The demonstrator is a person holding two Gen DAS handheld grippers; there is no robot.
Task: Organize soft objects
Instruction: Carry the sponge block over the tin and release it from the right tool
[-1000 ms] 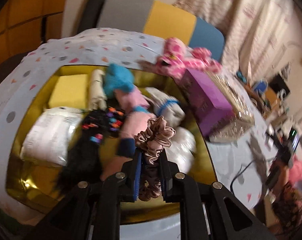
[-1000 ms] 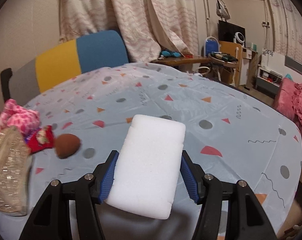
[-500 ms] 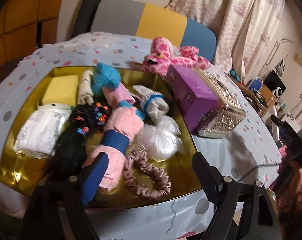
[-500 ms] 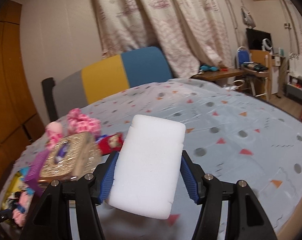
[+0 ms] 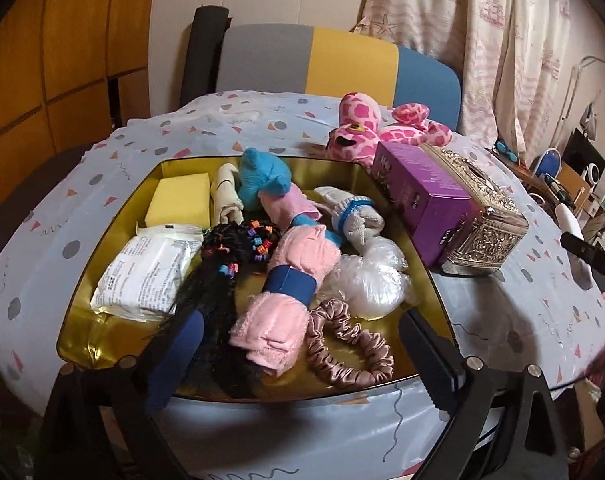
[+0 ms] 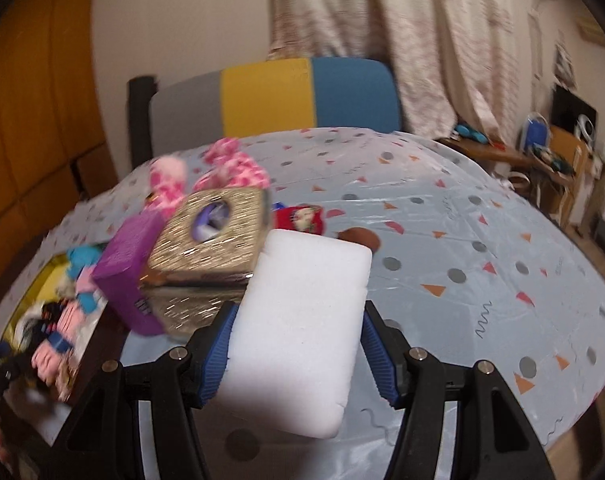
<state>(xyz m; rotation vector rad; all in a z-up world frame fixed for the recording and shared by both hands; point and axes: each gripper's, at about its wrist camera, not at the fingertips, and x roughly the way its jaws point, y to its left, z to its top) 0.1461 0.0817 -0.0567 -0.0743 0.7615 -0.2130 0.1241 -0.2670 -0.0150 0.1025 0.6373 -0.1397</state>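
Observation:
A gold tray (image 5: 82, 340) holds several soft things: a dusty-pink scrunchie (image 5: 342, 356) at its near edge, rolled pink socks (image 5: 278, 320), a yellow sponge (image 5: 178, 200), a white packet (image 5: 142, 272), black beaded hair (image 5: 222, 264) and a clear bag (image 5: 370, 280). My left gripper (image 5: 298, 340) hovers over the tray's near edge. Its jaws are opening wide, and the scrunchie lies loose below them, untouched. My right gripper (image 6: 298, 320) is shut on a white sponge (image 6: 302, 328), held above the tablecloth just right of the silver box (image 6: 214, 240).
A purple box (image 5: 426, 200) and an ornate silver tissue box (image 5: 482, 220) stand right of the tray. A pink spotted plush (image 5: 366, 128) lies behind them. A red pouch (image 6: 298, 218) and a brown object (image 6: 360, 238) lie farther out on the cloth. A striped chair (image 5: 342, 60) stands behind the table.
The left gripper let go of the scrunchie, which now lies in the tray, and its jaws spread wide. The right gripper swung left with the white sponge, towards the boxes and tray.

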